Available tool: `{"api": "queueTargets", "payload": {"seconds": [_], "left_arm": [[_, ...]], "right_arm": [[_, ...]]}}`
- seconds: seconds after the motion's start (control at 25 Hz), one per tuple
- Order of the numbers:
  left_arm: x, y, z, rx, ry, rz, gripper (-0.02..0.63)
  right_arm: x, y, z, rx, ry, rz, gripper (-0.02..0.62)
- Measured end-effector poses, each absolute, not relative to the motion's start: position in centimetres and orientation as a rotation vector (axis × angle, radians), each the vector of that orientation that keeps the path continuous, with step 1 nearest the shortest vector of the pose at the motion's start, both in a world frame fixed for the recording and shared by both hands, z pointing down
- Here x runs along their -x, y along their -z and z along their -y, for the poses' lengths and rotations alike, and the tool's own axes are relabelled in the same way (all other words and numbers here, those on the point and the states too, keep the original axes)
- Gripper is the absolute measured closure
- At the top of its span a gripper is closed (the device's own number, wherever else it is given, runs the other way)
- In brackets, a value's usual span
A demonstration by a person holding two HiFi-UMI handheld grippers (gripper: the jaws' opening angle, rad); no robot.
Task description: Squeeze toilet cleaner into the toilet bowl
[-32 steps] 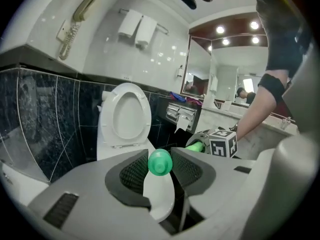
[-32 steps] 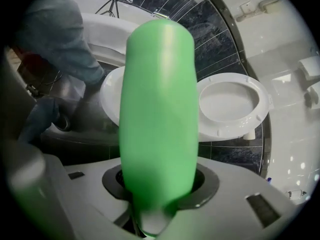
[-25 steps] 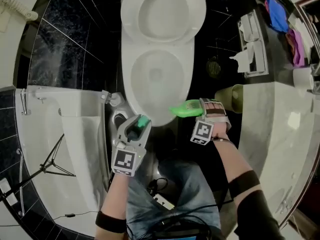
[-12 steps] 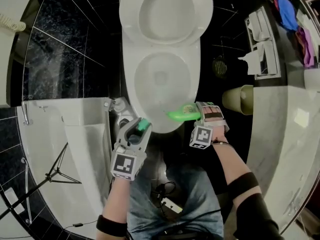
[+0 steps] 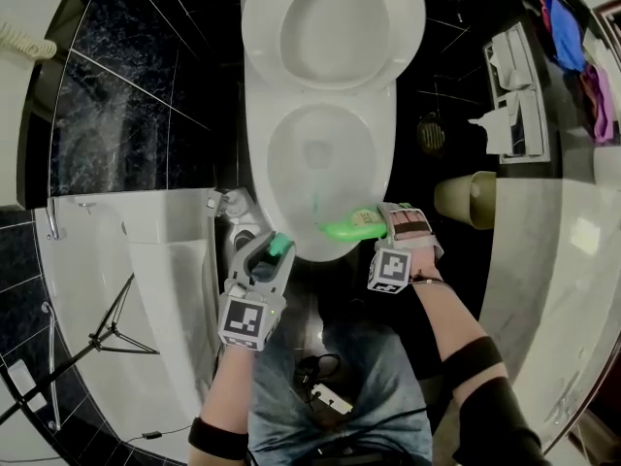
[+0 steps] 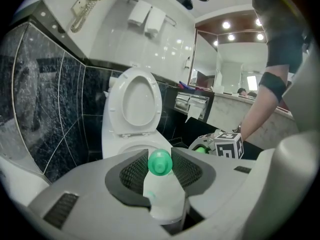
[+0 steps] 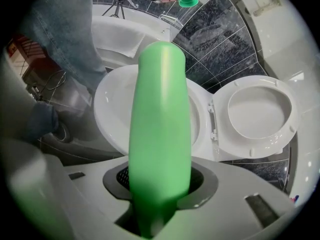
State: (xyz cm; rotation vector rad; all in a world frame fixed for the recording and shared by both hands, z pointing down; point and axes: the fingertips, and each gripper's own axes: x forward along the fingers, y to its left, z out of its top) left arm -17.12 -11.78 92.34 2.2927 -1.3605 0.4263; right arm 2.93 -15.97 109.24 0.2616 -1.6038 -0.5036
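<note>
- Nearest to us, short of the toilet bowl (image 5: 380,153), the left tongs (image 5: 269,252) are partly closed on a small white bottle (image 6: 162,196) with a green cap (image 6: 160,162). The pads press on both sides of it, just off the bowl's near left edge.
- Beside them, the right tongs (image 5: 390,223) are partly closed on the green cleaner bottle (image 5: 347,227). It fills the gap between the pads.
- The cleaner bottle lies almost flat across the bowl's near rim, with its thin end over the bowl.
- Inside the bowl, just past that end, we see a thin green streak (image 5: 315,208).
- Behind the bowl, the seat (image 5: 412,27) stands raised.
- Right of the bowl sit a pale bin (image 5: 458,198) and, further off, a paper holder (image 5: 519,85).
</note>
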Motion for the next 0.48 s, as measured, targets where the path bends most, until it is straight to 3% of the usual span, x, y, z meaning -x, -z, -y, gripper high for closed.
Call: {"api": "queueTargets", "payload": {"seconds": [0.48], "left_arm": [[20.3, -92.4, 14.2, -2.270, -0.446, 1.385, 0.456]], "right_arm": [[1.5, -110.2, 17.1, -0.209, 0.489, 1.618, 0.413]]}}
